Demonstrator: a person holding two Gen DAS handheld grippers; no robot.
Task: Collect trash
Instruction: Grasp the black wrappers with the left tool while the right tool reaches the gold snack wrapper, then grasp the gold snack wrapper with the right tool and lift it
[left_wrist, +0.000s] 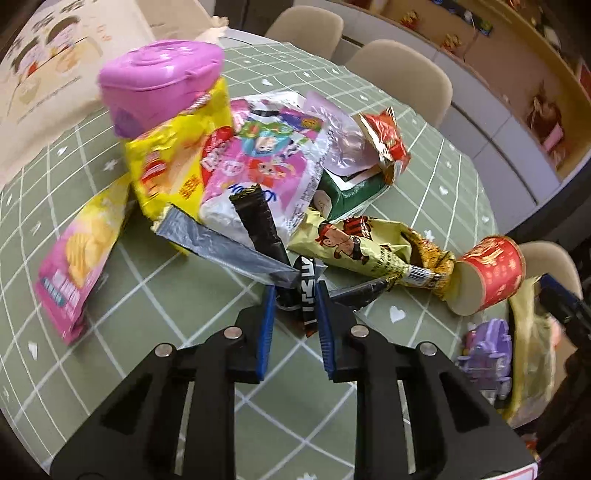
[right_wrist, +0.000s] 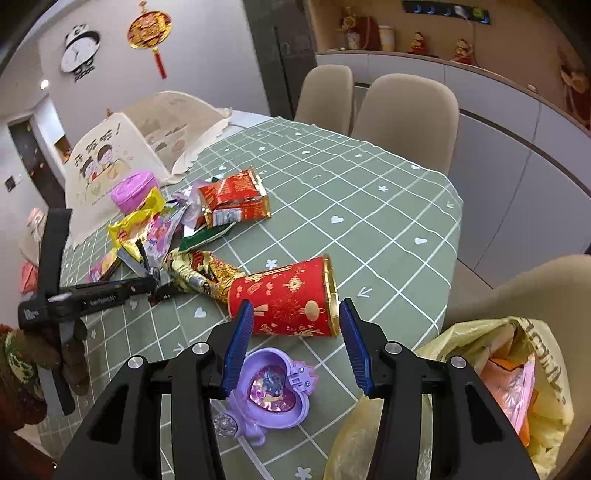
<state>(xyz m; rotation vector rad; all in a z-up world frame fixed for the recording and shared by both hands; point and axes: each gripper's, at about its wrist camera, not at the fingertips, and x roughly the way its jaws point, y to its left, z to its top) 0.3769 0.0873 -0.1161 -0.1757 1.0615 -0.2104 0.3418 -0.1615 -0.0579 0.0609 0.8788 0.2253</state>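
Left gripper (left_wrist: 295, 295) pinched narrow on a thin black wrapper strip with white lettering (left_wrist: 307, 295), both blue pads (left_wrist: 267, 325) touching it at the near edge of the trash heap; no earlier view here, so just the closed-down grip. Straight ahead of its tips: long silver-grey foil wrapper (left_wrist: 225, 247), black crinkled sachet (left_wrist: 260, 218), pink cartoon-print plastic bag (left_wrist: 266, 158), yellow crisp packet (left_wrist: 177, 158) and, behind that, a pink plastic lidded tub (left_wrist: 159, 81). Ahead and to its right: pale-yellow cartoon snack wrapper (left_wrist: 362, 247), green carton (left_wrist: 354, 192), torn red-gold foil packet (left_wrist: 384, 140). To its left, a pink crisp bag (left_wrist: 81, 266) flat on the green checked tablecloth (left_wrist: 147, 350). Right gripper (right_wrist: 295, 314) wide open, nothing between the pads, hovering at a red-and-gold paper cup (right_wrist: 288, 299) lying on its side just past the tips; whether a pad touches the cup, cannot tell. Below its fingers a purple heart-shaped toy compact (right_wrist: 273, 387), to its right a yellow plastic bag (right_wrist: 517, 369) with wrappers inside
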